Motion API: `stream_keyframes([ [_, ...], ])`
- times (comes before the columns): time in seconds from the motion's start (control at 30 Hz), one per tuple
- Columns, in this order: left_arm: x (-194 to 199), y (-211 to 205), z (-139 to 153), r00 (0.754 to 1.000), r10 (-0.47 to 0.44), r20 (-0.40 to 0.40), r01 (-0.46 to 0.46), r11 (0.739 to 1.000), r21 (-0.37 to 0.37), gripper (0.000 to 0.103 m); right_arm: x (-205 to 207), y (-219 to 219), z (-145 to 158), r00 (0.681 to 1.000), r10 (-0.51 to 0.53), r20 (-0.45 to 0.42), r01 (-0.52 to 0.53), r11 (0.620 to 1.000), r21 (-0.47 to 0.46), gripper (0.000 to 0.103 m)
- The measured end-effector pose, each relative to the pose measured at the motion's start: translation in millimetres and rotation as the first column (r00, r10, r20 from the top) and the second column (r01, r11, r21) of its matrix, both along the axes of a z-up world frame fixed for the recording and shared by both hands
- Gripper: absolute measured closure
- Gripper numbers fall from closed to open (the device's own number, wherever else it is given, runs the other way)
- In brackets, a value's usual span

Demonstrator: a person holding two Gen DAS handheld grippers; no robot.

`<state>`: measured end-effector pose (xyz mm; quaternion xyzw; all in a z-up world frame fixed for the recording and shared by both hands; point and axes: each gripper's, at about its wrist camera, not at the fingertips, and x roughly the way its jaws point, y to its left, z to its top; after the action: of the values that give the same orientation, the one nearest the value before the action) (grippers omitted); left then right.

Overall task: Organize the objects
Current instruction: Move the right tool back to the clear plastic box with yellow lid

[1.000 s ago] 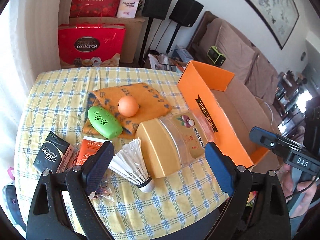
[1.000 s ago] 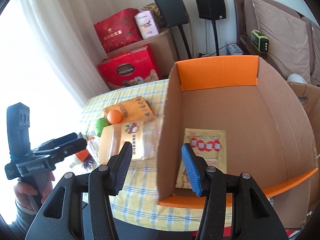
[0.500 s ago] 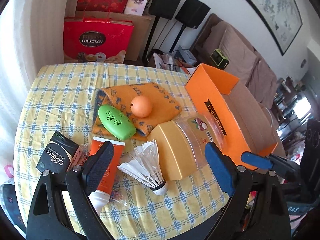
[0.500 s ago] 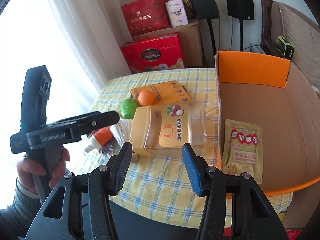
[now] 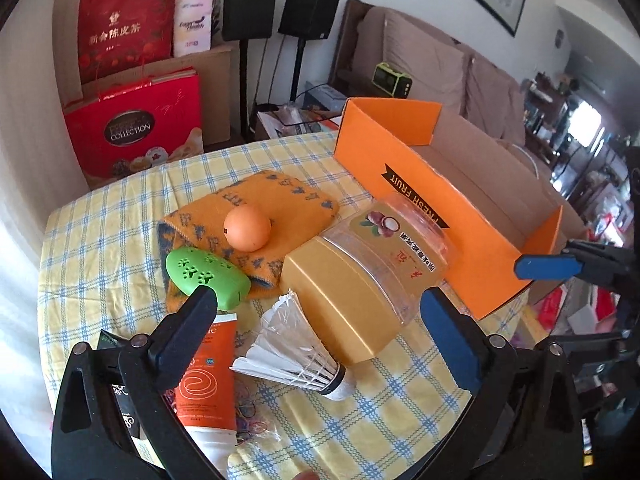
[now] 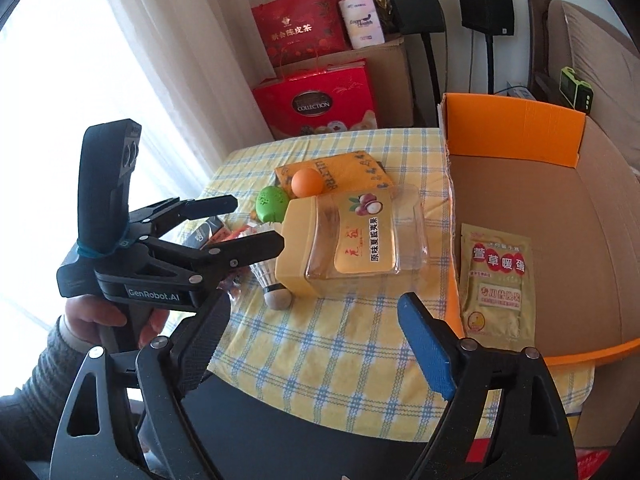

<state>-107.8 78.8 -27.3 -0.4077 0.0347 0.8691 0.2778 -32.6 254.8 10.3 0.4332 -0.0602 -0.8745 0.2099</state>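
The right gripper [image 6: 308,344] has swung from over the box [image 6: 516,140] to face the jar [image 6: 352,236] just ahead (likely next), both grippers' jaws apart and empty, the left gripper [image 5: 320,332] above the shuttlecock [image 5: 296,356].

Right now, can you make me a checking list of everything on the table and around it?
Surface: round table under a yellow and blue checked cloth.
Job's things: clear jar with gold lid lying on its side against the orange box; shuttlecock touching the lid; orange ball on an orange cloth; green case; orange tube; black packet.
In the box: one gold sachet.
Clutter: small loose rubber bands by the tube.
Grippers: left claw open, empty; right claw open, empty.
Cables: wires near the speaker stands.
Surroundings: red gift bags, sofa, curtain.
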Motion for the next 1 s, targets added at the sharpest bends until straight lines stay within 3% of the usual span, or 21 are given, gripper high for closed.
stream_keyframes([
  [0.2, 5.9, 13.7, 7.8, 0.984, -0.154, -0.084, 0.149, 0.987, -0.064, 0.001, 6.4, 9.8, 11.9, 1.000, -0.010, -0.027, 0.010, 1.000, 0.001, 0.012],
  [0.43, 5.3, 35.0, 3.6, 0.927, -0.367, -0.074, 0.355, 0.925, -0.136, 0.001, 9.5, 23.9, 13.8, 0.999, -0.044, -0.027, 0.044, 0.999, -0.015, 0.012],
  [0.53, -0.5, 41.3, -3.7, 0.915, -0.400, -0.047, 0.387, 0.905, -0.176, 0.001, 10.2, 27.5, 12.7, 0.998, -0.051, -0.024, 0.051, 0.999, -0.019, 0.012],
  [0.83, -12.0, 44.7, -14.9, 0.886, -0.464, 0.002, 0.457, 0.872, -0.177, 0.001, 9.6, 27.6, 10.3, 0.998, -0.057, -0.024, 0.056, 0.998, -0.019, 0.012],
  [1.0, -10.5, 54.6, -22.2, 0.873, -0.487, 0.002, 0.473, 0.847, -0.244, 0.001, 9.9, 28.1, 8.8, 0.998, -0.055, -0.022, 0.055, 0.998, -0.023, 0.012],
])
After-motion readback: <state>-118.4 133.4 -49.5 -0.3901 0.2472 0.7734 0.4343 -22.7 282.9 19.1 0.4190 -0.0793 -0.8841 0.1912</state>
